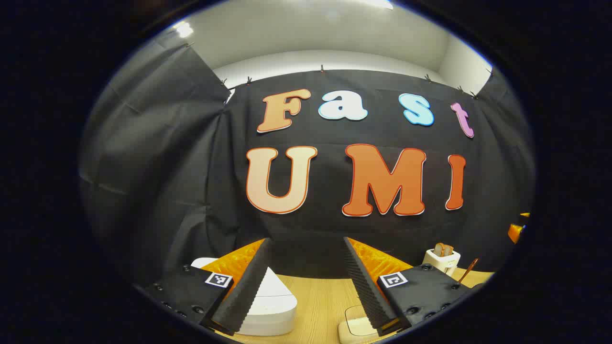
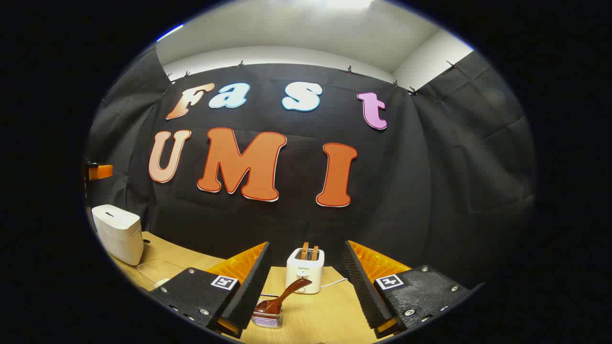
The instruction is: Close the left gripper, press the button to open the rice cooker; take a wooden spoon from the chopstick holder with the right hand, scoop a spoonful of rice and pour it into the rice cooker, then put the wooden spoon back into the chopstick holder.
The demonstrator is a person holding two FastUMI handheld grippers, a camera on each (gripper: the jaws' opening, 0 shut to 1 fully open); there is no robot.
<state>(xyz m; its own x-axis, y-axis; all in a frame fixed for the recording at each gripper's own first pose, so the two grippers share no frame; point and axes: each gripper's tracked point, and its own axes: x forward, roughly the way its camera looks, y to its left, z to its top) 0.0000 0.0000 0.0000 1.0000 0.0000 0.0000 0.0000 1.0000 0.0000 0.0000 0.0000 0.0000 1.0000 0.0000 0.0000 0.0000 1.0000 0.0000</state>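
Glossy wooden spoon (image 2: 282, 297), matt white plastic rice cooker (image 2: 118, 233).

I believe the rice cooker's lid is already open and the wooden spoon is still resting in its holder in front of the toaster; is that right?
Not quite: the rice cooker has its lid shut, as the right gripper view shows. The rest holds: the wooden spoon rests in its holder in front of the toaster.
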